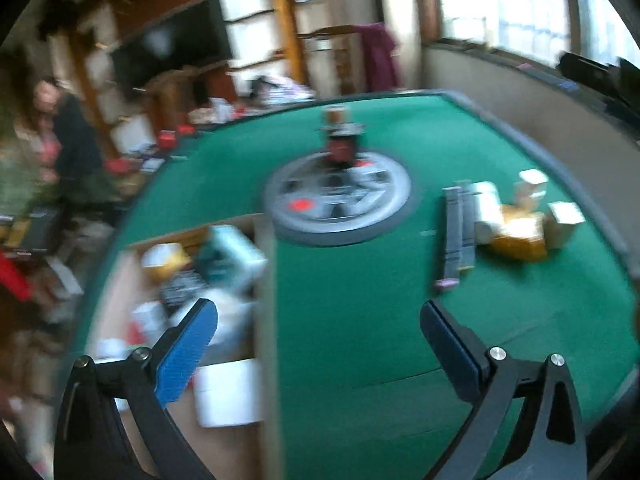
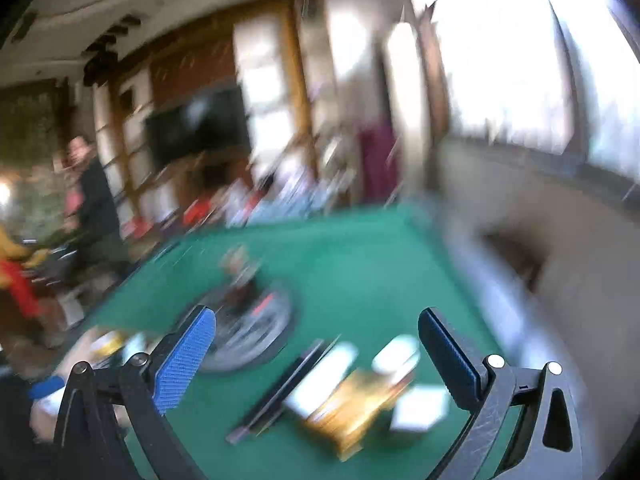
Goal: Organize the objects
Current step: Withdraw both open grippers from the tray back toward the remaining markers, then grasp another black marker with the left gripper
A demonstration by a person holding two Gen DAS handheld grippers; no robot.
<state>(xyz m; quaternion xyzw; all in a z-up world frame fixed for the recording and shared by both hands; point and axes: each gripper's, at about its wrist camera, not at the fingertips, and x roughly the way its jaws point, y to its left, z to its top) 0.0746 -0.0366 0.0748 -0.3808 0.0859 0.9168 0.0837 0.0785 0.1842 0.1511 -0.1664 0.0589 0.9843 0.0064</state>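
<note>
Left gripper [image 1: 318, 320]: jaws wide apart, nothing between them.
Right gripper [image 2: 316, 328]: jaws wide apart, empty.
Table [image 1: 352, 320]: green felt, round disc [image 1: 338, 200] at centre.
Cardboard box [image 1: 266, 280]: left of disc, holds packages.
Loose pile [image 1: 516, 220]: white boxes, a yellow pack, grey flat items; right of disc, blurred, probably cartons.
</note>
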